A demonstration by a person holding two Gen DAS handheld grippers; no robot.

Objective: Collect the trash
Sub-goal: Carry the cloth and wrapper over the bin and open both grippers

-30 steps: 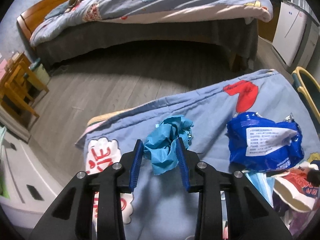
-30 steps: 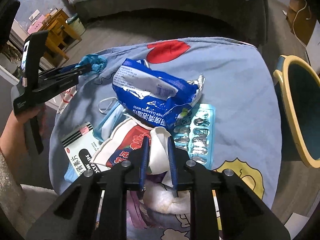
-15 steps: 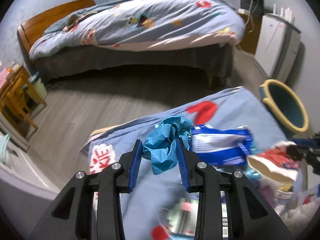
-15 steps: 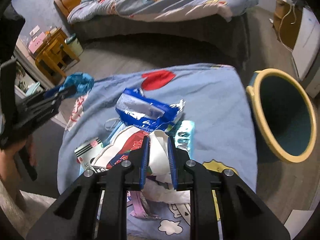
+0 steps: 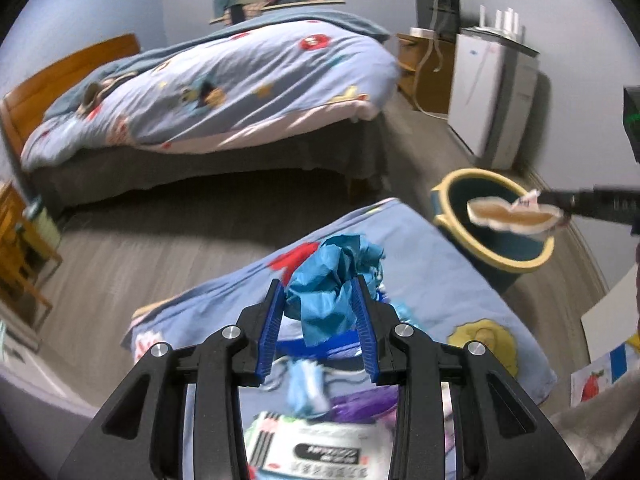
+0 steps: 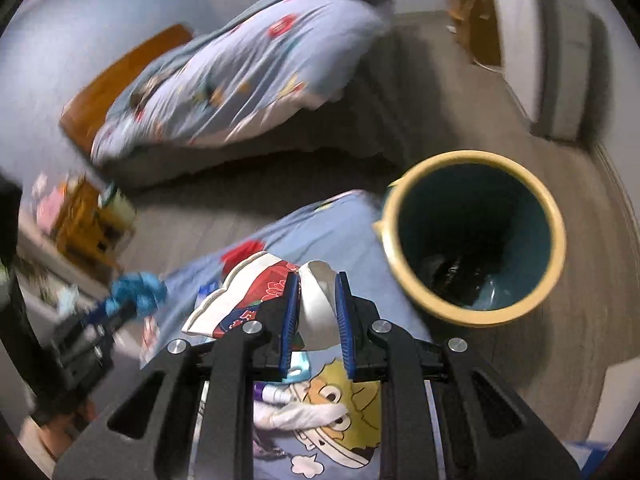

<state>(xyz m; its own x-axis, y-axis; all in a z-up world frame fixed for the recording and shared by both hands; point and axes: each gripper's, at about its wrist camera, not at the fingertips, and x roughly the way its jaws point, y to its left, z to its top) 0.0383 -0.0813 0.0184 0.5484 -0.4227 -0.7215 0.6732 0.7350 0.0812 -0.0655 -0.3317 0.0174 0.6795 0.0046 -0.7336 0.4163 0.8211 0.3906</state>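
Observation:
My left gripper (image 5: 318,304) is shut on a crumpled blue paper wad (image 5: 332,280) and holds it raised above the blue cartoon cloth (image 5: 440,280). My right gripper (image 6: 316,304) is shut on a white and red snack wrapper (image 6: 256,292), lifted above the cloth (image 6: 320,228) just left of the trash bin (image 6: 472,236). In the left wrist view the wrapper (image 5: 512,216) hangs over the yellow-rimmed teal bin (image 5: 496,256). The left gripper with its blue wad (image 6: 138,292) shows at the left of the right wrist view.
More trash lies on the cloth below: a white printed box (image 5: 320,448), a face mask (image 5: 306,384), a purple item (image 5: 360,400). A bed (image 5: 224,80) stands behind, a white cabinet (image 5: 492,92) at right, a wooden stool (image 6: 88,220) at left.
Both grippers have risen from the cloth with their items. The right gripper has carried the wrapper toward the bin. The left has lifted the blue wad up and rightward.

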